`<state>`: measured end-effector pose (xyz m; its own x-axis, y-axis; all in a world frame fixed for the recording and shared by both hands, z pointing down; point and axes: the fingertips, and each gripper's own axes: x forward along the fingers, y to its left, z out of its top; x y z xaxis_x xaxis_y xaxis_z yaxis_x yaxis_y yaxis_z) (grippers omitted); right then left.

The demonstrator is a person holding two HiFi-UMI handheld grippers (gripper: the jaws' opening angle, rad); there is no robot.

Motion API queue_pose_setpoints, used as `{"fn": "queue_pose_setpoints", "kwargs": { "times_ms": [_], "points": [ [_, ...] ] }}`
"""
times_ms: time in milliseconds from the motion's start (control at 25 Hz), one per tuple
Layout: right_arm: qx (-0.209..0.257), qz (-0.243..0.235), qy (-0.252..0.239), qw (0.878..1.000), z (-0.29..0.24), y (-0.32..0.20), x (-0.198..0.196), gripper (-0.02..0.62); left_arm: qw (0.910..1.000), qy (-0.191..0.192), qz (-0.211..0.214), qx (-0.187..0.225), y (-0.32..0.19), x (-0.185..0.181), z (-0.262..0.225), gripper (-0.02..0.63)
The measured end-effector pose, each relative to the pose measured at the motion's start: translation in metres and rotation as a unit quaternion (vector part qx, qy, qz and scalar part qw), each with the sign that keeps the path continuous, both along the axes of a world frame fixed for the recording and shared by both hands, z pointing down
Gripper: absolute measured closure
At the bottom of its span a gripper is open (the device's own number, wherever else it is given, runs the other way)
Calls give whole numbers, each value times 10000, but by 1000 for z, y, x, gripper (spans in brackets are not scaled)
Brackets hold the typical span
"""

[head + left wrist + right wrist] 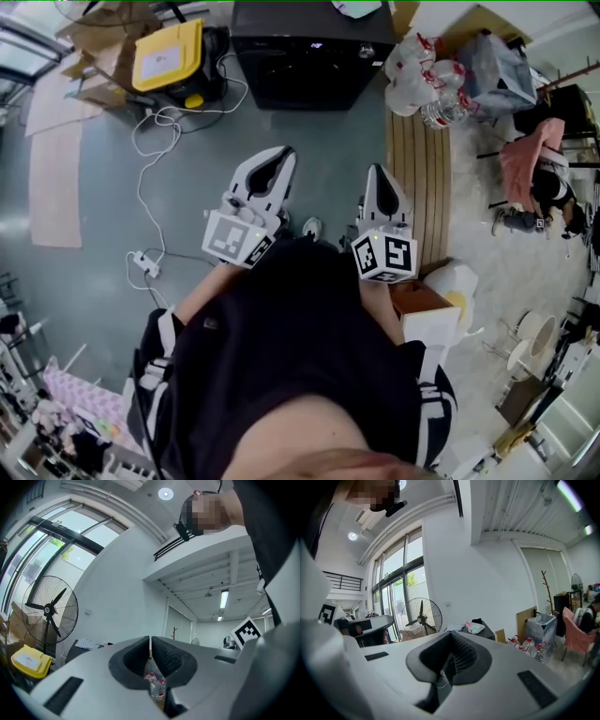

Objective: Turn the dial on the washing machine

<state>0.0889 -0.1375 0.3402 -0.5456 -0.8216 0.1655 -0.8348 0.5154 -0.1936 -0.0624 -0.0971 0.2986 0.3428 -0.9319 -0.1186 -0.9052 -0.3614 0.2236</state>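
In the head view the washing machine (309,56) is cut off by the top edge, and its front is too small to pick out the dial. My dark shirt (291,356) hides most of both arms. In the right gripper view my right gripper (451,637) covers the machine's front, and in the left gripper view my left gripper (150,639) hides all but a sliver of the bottles (157,686)
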Motion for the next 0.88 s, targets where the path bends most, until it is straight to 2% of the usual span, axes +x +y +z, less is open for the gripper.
{"fn": "queue_pose_setpoints", "kwargs": {
  "times_ms": [880],
  "points": [
    [44,-54,70,10000,-2,-3,2,571,9999,-51,-86,73,3,7,-4,574]
  ]
}}
